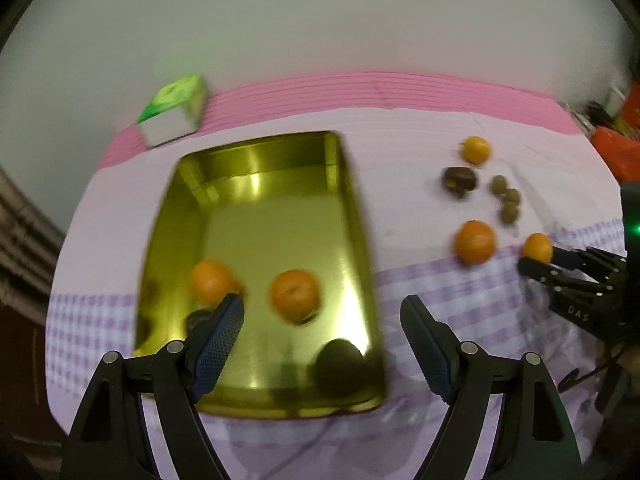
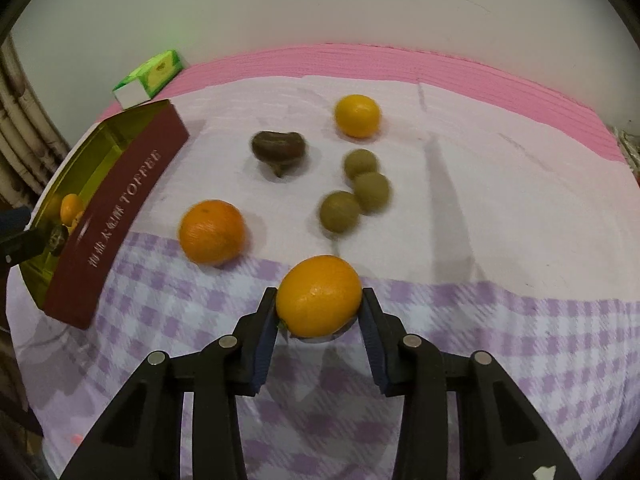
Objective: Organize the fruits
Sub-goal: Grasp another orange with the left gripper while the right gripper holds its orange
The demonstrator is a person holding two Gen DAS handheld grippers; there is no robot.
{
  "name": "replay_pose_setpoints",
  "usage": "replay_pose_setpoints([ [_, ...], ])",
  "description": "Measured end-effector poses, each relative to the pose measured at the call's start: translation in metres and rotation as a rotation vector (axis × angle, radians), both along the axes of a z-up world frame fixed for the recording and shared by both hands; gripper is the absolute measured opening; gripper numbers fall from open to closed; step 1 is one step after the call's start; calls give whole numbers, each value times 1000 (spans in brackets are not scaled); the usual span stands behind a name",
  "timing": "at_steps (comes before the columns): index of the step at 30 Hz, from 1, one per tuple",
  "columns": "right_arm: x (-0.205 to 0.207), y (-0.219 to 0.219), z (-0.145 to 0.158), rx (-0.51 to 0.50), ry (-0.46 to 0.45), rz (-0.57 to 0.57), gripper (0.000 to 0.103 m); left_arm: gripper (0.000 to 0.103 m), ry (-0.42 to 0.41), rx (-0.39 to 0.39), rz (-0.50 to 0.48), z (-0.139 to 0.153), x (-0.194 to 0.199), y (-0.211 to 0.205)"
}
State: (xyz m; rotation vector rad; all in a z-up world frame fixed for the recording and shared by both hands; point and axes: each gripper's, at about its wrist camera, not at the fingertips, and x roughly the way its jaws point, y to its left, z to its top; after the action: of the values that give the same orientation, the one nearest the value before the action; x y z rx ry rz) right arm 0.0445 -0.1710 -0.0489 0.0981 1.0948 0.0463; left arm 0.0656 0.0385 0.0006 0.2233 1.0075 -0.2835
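Observation:
A gold tin tray (image 1: 352, 208) holds two oranges (image 1: 295, 294) (image 1: 211, 281) and a dark round fruit (image 1: 339, 367). My left gripper (image 1: 322, 312) is open and empty, over the tray's near right part. My right gripper (image 2: 320, 300) is shut on an orange (image 2: 319, 295) just above the cloth; it also shows in the left wrist view (image 1: 538, 247). On the cloth lie another orange (image 2: 211, 232), a yellow-orange fruit (image 2: 357, 115), a dark brown fruit (image 2: 279, 150) and three small green fruits (image 2: 339, 211). The tray's red side (image 2: 120, 216) reads TOFFEE.
A green and white box (image 1: 173, 110) stands at the back left by the wall. The table has a pink cloth edge (image 2: 440, 68) at the back and a lilac checked cloth (image 2: 520, 340) in front. Red bags (image 1: 616, 148) lie at the far right.

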Motion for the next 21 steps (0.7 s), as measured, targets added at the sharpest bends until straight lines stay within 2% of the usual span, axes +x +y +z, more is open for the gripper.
replay_pose_setpoints([
  [8,-14,-32,8,-25,13,-49,37,81,31,-40,-107,-5,8,-72],
  [12,-22,-43,7,-22,19,-71,37,81,61,-66,-123,-14,13,-93],
  [21,-20,-46,0,9,29,-73,37,80,108,-55,-118,-36,30,-122],
])
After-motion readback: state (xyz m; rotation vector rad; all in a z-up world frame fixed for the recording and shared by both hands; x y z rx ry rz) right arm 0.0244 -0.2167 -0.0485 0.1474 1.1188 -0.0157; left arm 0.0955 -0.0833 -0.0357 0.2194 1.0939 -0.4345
